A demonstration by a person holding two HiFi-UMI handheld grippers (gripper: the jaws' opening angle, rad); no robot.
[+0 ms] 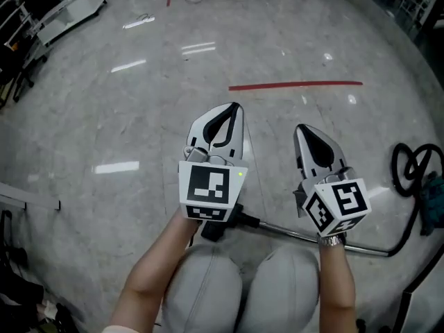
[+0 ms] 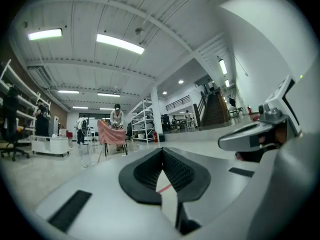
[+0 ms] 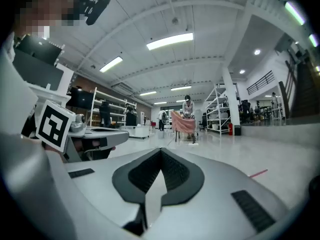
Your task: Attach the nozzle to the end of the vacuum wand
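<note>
Grey polished stone floor [image 1: 139, 130] fills the head view, crossed by a strip of red tape [image 1: 295, 84]. At the right edge a black hose [image 1: 406, 168] coils and then runs on into the metal vacuum wand [image 1: 281, 230]. The wand lies flat on the floor just ahead of the person's knees [image 1: 208, 283].

Both tools are held above the wand and well clear of it. The left gripper [image 1: 236, 106] has its jaws pressed together on nothing, and its own view [image 2: 161, 149] shows only the hall beyond the pads. The right gripper [image 1: 302, 127] is likewise closed and empty in its own view [image 3: 161, 150].

A black piece [image 1: 216, 229] sits at the wand's near end, half hidden under the left gripper. It may be the nozzle, though whether it is fully seated cannot be told.

The likely risk is a loose joint. If the nozzle is only pushed partway on, lifting the wand could let it drop off. The hose loop could also drag the wand sideways.

No brand or readable writing shows, only square black-and-white markers on each gripper's cube [image 1: 206, 186].
</note>
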